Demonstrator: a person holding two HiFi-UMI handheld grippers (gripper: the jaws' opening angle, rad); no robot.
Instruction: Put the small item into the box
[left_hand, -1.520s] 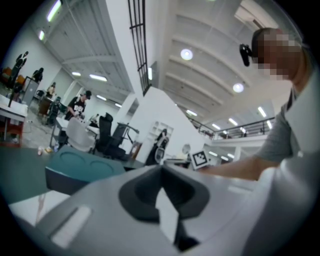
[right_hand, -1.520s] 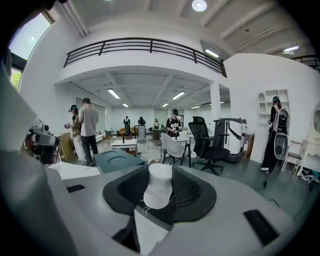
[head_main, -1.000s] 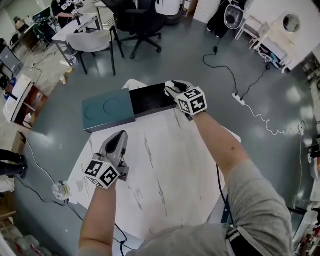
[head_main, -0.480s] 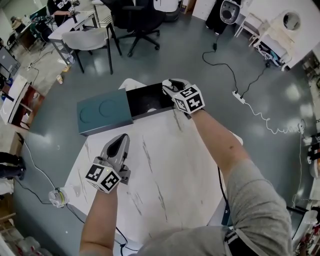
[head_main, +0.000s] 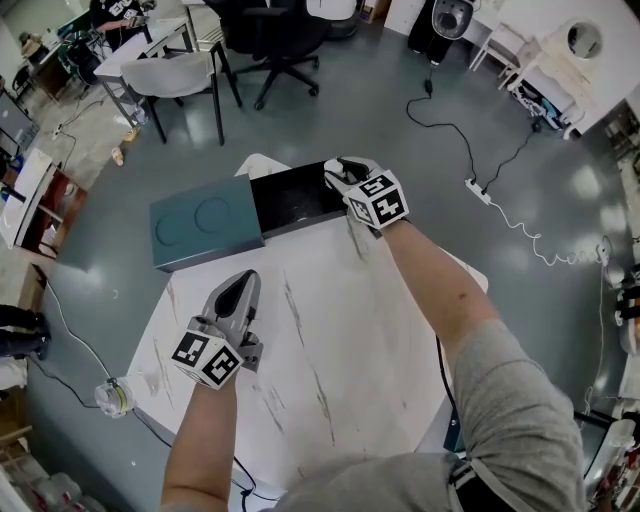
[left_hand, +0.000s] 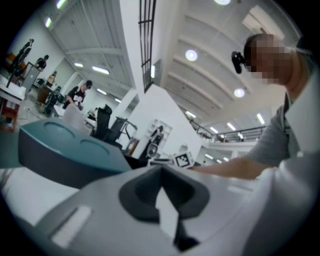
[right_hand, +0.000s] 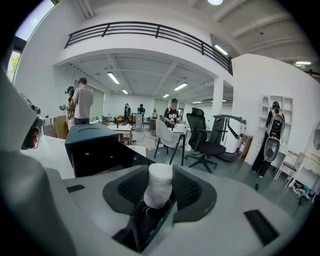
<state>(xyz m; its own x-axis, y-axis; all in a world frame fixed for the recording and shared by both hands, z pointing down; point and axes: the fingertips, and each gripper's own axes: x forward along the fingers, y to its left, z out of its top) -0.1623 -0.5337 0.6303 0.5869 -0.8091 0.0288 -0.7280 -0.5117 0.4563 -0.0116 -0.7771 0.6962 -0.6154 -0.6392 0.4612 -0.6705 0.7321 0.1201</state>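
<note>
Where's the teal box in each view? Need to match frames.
Head view: teal box at the table's far edge, right gripper by its open black drawer.
Left gripper view: teal box at left, above the jaws.
Right gripper view: teal box left of centre, behind the white roll in the jaws.
Shared landmark: the white table.

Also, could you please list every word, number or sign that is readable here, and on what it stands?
No text can be read anywhere.
Cubes on left gripper and right gripper: square black-and-white markers, no letters.
Lid: two round marks, no words.
</note>
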